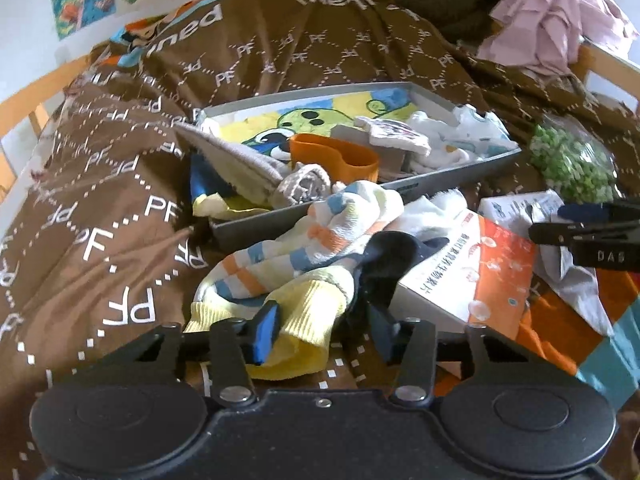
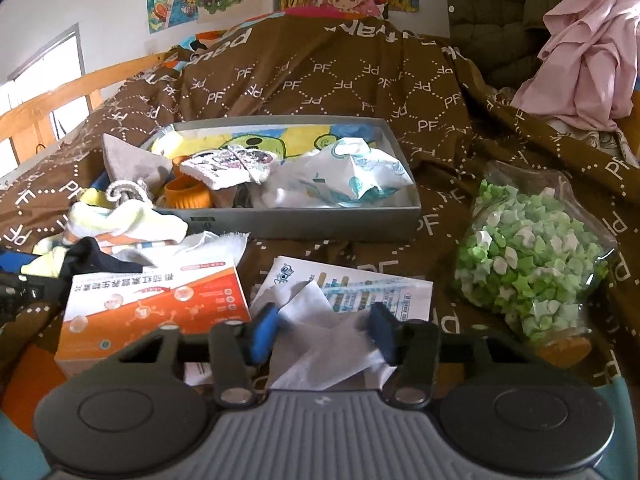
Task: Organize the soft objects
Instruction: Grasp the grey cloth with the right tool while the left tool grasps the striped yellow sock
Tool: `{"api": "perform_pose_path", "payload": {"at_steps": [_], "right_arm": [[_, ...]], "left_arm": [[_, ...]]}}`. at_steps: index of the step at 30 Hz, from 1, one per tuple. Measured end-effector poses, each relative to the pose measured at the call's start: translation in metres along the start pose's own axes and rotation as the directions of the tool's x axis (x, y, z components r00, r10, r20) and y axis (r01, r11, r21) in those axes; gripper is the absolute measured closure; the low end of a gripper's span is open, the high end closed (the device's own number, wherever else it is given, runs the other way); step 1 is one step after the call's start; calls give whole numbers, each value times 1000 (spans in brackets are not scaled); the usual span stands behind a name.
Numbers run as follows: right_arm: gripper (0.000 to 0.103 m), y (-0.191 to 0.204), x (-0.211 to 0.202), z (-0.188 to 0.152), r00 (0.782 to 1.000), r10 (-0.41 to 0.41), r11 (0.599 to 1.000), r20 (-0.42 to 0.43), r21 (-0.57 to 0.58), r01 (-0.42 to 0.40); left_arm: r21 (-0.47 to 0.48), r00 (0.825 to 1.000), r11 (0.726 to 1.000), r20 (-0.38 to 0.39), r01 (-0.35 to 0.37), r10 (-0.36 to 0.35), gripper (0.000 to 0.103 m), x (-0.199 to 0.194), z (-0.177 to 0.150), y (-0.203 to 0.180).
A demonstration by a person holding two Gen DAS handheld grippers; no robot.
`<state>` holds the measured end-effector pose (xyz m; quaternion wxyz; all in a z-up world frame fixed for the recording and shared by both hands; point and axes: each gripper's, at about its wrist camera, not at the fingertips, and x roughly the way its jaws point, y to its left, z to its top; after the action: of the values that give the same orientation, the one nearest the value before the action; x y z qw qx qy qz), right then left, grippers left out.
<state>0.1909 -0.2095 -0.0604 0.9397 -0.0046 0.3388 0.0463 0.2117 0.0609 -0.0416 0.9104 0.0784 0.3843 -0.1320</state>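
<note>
I see the left gripper (image 1: pixel 324 328) with jaws spread around the yellow cuff of the striped sock (image 1: pixel 296 248), which lies on the bed's brown blanket (image 1: pixel 100 208), touching the near wall of the grey box (image 1: pixel 256 226). The right gripper (image 2: pixel 322 334) has jaws spread over crumpled paper (image 2: pixel 328 356), beside an orange carton (image 2: pixel 156 308).

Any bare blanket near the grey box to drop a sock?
Bare brown blanket lies left of the grey box, and a narrower strip runs between the box and the bag of green paper stars. In front of the box it is crowded: sock pile, orange carton, leaflets.
</note>
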Motion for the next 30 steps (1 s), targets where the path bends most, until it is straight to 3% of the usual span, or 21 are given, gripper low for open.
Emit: {"api": "perform_pose_path", "payload": {"at_steps": [3, 5, 7, 10, 18, 30], "right_arm": [[69, 2, 1, 1, 1000, -7, 1000, 3, -13, 7], [84, 4, 1, 2, 1000, -16, 1000, 7, -20, 16], [88, 5, 2, 2, 1000, -9, 1000, 10, -21, 10], [94, 5, 0, 3, 1000, 12, 1000, 14, -21, -11], [98, 4, -9, 7, 994, 93, 995, 51, 22, -94], [98, 11, -33, 17, 965, 222, 972, 140, 40, -230]], "left_arm": [[-29, 1000, 1000, -7, 3, -4, 64, 4, 1, 3], [-44, 1000, 999, -12, 3, -4, 75, 7, 2, 4], [-60, 1000, 998, -14, -2, 1, 86, 8, 3, 5], [-107, 1000, 994, -8, 24, -25, 92, 5, 4, 8], [-242, 994, 964, 26, 105, -102, 96, -5, 7, 15], [-260, 969, 935, 114, 241, -218, 97, -29, 12, 2]]}}
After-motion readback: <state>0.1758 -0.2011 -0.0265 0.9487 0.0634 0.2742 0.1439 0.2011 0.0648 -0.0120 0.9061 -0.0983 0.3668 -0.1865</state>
